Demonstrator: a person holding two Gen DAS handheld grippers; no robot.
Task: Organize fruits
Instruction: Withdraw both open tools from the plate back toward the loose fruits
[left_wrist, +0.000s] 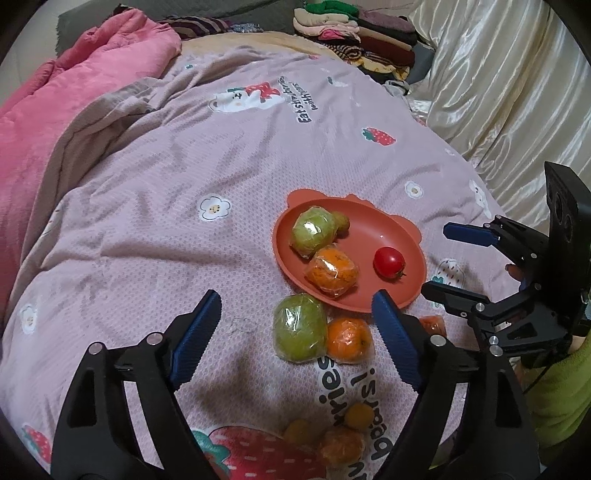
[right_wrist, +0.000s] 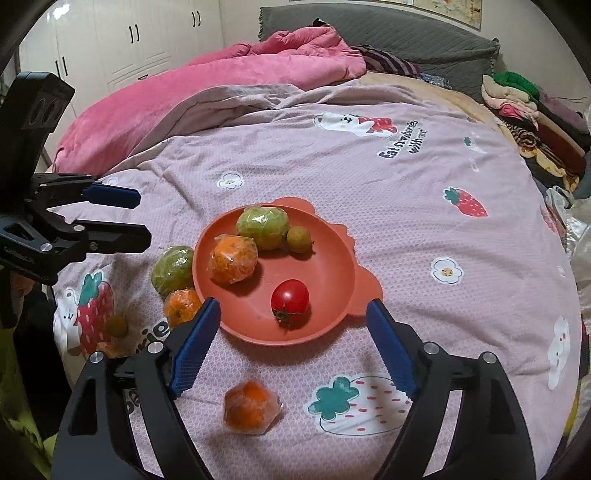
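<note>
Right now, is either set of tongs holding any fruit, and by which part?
Nothing is held. Left tongs and right tongs both stand open and empty.

small fruit (left_wrist: 301, 432) blurred, sleeve (left_wrist: 561, 387) cut off — edge

You are in a home bedroom; a strawberry-print quilt (right_wrist: 332, 177) covers the bed; white wardrobes (right_wrist: 122, 40) and folded clothes (right_wrist: 535, 110) stand behind.

Terracotta-orange plate (right_wrist: 343, 258) carries a red tomato (right_wrist: 290, 299) and green and orange wrapped fruit. Beneath it, a pale pink bedspread (right_wrist: 369, 184) (strawberries, white flowers printed), with a rose-pink blanket (right_wrist: 221, 81) behind.
</note>
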